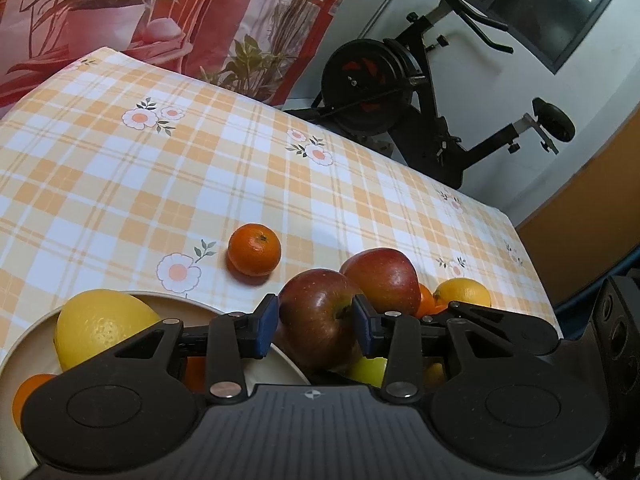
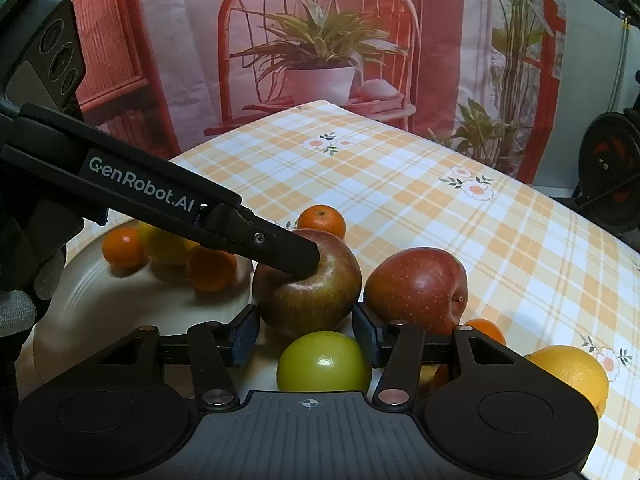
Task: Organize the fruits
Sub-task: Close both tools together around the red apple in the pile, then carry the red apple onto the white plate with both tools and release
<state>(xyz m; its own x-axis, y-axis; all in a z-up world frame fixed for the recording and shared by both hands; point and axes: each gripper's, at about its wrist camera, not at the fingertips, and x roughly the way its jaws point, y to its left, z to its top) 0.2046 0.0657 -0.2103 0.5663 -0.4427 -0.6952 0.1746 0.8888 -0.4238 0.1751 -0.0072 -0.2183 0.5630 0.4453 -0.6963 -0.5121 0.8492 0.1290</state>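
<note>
1. Left wrist view: the left gripper point(image 1: 315, 326) has its jaws clamped on a dull red apple point(image 1: 320, 320), just beside the cream plate point(image 1: 280, 364) that holds a yellow citrus point(image 1: 100, 326). A second red apple point(image 1: 384, 280) touches it, and a mandarin point(image 1: 254, 249) sits alone on the checked tablecloth point(image 1: 160, 168).
2. Right wrist view: the right gripper point(image 2: 306, 338) hangs with jaws apart above a green apple point(image 2: 324, 362); the left gripper's finger point(image 2: 276, 248) presses the held apple's top.

You face a printed backdrop point(image 2: 320, 40) of red chairs and potted plants, with a black exercise bike point(image 1: 420, 92) against the white wall point(image 1: 500, 92) beneath a dark window point(image 1: 560, 8).
</note>
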